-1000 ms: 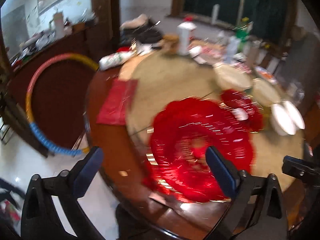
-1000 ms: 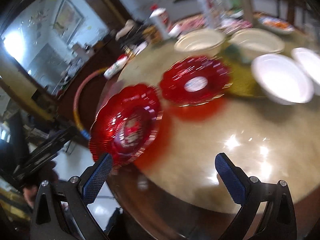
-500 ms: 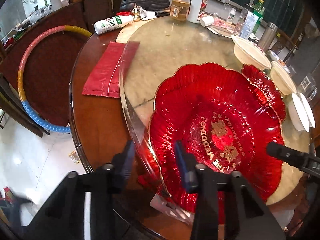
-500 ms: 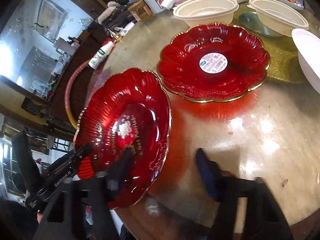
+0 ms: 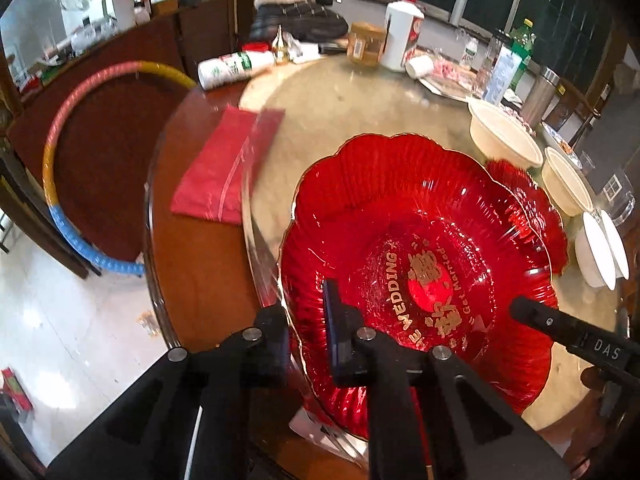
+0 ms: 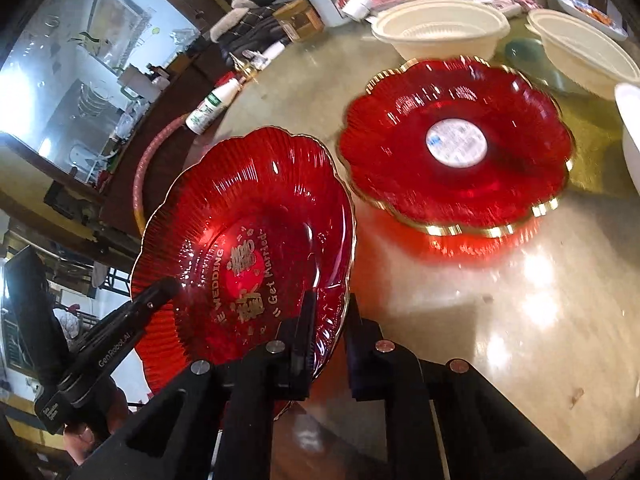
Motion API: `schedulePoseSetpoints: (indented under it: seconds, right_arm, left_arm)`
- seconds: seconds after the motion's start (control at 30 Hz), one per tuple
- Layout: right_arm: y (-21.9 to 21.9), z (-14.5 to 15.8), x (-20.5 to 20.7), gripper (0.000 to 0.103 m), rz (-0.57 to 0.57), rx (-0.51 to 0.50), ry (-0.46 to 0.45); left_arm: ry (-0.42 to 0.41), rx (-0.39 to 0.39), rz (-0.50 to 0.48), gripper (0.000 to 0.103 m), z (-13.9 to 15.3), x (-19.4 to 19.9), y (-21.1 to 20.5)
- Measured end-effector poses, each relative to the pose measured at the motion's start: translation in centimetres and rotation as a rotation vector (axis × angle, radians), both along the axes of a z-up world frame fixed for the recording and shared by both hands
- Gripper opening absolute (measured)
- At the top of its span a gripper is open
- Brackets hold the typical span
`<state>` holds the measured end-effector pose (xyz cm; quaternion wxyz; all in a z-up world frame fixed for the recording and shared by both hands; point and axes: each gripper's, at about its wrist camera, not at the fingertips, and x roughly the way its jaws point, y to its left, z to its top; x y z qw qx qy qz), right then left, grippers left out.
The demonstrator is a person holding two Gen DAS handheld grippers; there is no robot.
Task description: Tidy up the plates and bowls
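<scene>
L gripper (image 5: 310, 320) is pinching the near-left rim of the wedding plate (image 5: 420, 264): one finger inside the plate, the other outside/under the rim; jaws have just been closing, w/ the rim between them. R gripper (image 6: 326, 332) is clamped on the same plate's rim at the opposite side, one finger inside, one outside; its jaws too have just been closing on the rim. Each gripper's arm shows in the other's view, reaching in at the plate edge.

Wedding plate: red, scalloped, gold edge, gold lettering in the centre. It sits at the near edge of the glass turntable (image 5: 360, 92) on the round wood bench (image 5: 200, 264), overhanging the turntable rim a bit. Whether it's lifted off the glass I can't tell.

2nd red plate (image 6: 456, 148), same shape, w/ a white round sticker in the middle, lies on the glass just beyond the 1st; from the R view the two are close but apart. Behind it, two cream bowls (image 6: 440, 28) side by side. Two white bowls (image 5: 600, 252) at the far right, nested or overlapping, can't say which.

Also on the bench: red bag (image 5: 224, 168) flat, partly under the glass edge; white bottle (image 5: 232, 68) on its side; a white jar w/ red cap (image 5: 402, 36) upright. A hoop (image 5: 76, 152) leans against the dark cabinet to the left.
</scene>
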<state>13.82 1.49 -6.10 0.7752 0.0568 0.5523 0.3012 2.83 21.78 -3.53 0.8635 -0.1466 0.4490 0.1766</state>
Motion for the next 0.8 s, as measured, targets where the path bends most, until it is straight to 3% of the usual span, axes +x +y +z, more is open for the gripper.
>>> schedulePoseSetpoints:
  seconds: [0.3, 0.8]
  right_arm:
    - [3.5, 0.5, 1.6, 0.012, 0.032, -0.014, -0.033]
    - [3.4, -0.6, 2.0, 0.012, 0.033, -0.029, -0.012]
  left_arm:
    - [-0.005, -0.010, 0.075, 0.013, -0.5, 1.1, 2.4]
    - [0.010, -0.027, 0.095, 0.013, -2.1, 0.9, 2.4]
